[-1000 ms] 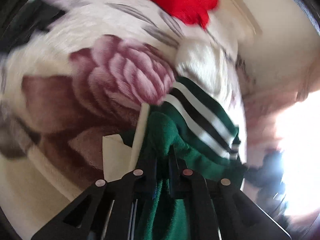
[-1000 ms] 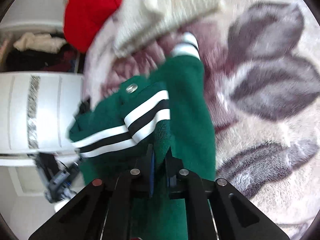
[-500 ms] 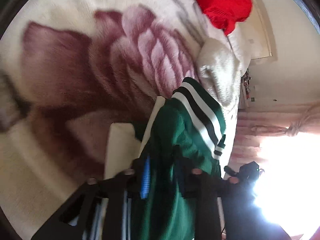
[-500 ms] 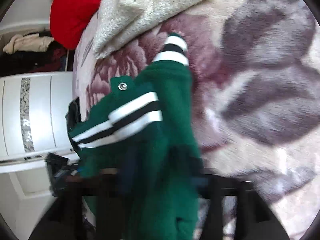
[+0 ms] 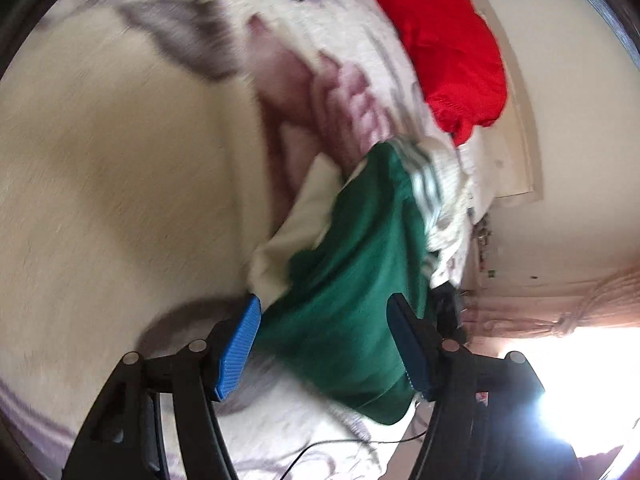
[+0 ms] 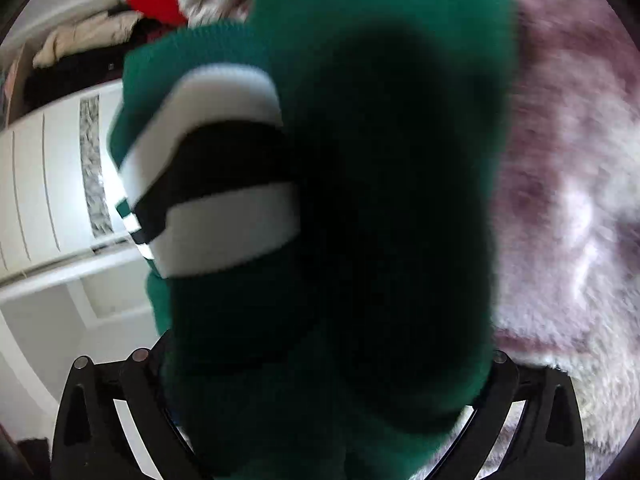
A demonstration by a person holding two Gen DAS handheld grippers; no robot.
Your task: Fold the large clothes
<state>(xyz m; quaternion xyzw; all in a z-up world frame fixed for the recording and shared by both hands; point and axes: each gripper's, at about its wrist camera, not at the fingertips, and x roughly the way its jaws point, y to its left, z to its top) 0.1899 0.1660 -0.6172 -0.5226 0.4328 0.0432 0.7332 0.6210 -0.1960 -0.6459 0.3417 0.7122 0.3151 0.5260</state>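
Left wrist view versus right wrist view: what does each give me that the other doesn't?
Left wrist only: the left gripper with its blue pads spread wide, the green garment lying loose between them, a cream cloth under it, and a bright window at lower right.

Right wrist only: a white wardrobe at left with clothes piled above it. The green garment fills the frame, hiding the right gripper's fingers, so its state cannot be told.

Both: the green garment's white and black stripes, the red garment and the floral blanket.
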